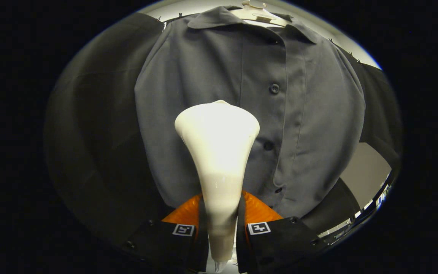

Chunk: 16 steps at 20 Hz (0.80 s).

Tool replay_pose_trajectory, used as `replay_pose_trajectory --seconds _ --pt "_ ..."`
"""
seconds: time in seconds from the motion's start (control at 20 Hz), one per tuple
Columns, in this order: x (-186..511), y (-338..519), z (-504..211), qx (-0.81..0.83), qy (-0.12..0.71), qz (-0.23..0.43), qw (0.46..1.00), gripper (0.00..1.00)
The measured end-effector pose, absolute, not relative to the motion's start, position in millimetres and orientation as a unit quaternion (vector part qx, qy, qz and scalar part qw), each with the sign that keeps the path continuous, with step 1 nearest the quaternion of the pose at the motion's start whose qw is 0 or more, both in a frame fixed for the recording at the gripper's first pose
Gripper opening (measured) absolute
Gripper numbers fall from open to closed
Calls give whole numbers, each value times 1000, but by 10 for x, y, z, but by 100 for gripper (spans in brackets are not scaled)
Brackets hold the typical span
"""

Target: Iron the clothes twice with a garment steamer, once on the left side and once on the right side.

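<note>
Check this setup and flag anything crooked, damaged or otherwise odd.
Nothing stands out. The grey shirt hangs buttoned on its hanger, with ordinary soft folds. The white steamer is held between the fingers of the tool, its wide head pointing at the shirt's front beside the button placket.

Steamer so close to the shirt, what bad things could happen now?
The steamer is held between the fingers of the hand-held gripper, which press on its narrow handle. It might slip or twist there. Its wide head sits near the shirt's middle, by the buttons, so it could snag one. The shirt hangs on a hanger and could swing if pushed.
</note>
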<state>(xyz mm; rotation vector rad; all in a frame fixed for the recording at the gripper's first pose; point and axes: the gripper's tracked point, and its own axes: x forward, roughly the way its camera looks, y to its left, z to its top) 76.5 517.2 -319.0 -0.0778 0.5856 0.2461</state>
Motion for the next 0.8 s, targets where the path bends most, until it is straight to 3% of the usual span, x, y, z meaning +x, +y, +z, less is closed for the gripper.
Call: replay_pose_trajectory --seconds 0.8 --pt "415 4925 -4271 -57 320 141 935 37"
